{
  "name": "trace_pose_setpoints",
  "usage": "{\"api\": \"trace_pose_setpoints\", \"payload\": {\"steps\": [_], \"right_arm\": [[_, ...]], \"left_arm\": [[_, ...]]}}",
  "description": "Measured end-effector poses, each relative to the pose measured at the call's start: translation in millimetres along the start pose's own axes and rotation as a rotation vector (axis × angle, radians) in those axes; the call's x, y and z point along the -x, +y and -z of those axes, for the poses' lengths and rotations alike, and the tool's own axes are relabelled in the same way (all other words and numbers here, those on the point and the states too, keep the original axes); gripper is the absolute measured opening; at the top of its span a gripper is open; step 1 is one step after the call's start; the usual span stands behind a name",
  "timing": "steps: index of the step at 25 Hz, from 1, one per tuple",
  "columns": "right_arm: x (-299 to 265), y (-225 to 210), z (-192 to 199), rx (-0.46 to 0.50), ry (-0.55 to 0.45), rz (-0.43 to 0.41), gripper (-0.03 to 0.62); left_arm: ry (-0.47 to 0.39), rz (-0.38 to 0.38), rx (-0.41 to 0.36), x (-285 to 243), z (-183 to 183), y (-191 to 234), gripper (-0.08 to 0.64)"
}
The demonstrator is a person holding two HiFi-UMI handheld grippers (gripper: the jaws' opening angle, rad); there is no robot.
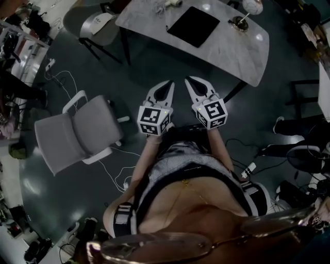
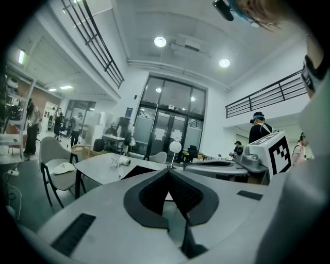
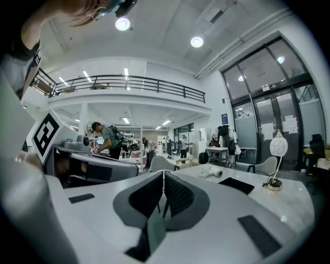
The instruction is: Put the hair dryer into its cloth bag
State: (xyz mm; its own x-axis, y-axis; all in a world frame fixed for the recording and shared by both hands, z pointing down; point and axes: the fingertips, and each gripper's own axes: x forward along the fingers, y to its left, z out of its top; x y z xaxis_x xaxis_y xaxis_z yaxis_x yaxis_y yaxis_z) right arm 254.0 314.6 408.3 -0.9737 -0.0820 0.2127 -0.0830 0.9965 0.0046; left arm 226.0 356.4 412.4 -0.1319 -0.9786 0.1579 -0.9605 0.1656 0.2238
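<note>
Ahead of us, at the far end of the pale counter (image 1: 237, 54), the hair dryer (image 1: 172, 3) is cut off by the top edge of the head view, so there we see only a white lump. In both gripper views it is small and blurred, and we cannot make out its shape or which way it points. One cloth bag (image 1: 193, 26), flat and black, lies near it on the counter, apart from it; we cannot tell which side is its mouth. One stand (image 1: 240, 21) with a round white head sits farther right; lamp or mirror, we cannot say.

We count two grippers, held side by side short of the counter, above the floor. Our left gripper (image 1: 167, 83) has its jaws pressed together with nothing between them, and our right gripper (image 1: 190, 80) likewise. We count two chairs: a grey chair (image 1: 77, 131) at our left and a second chair (image 1: 100, 28) by the counter's left end.
</note>
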Motion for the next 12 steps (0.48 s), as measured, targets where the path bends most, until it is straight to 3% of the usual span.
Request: {"api": "trace_pose_setpoints", "payload": {"steps": [12], "right_arm": [[-46.7,-17.1,-7.9,-0.018,-0.007,-0.024,0.063]], "left_arm": [[-0.021,-0.03,0.059,-18.0,-11.3,42.3,0.006]]}}
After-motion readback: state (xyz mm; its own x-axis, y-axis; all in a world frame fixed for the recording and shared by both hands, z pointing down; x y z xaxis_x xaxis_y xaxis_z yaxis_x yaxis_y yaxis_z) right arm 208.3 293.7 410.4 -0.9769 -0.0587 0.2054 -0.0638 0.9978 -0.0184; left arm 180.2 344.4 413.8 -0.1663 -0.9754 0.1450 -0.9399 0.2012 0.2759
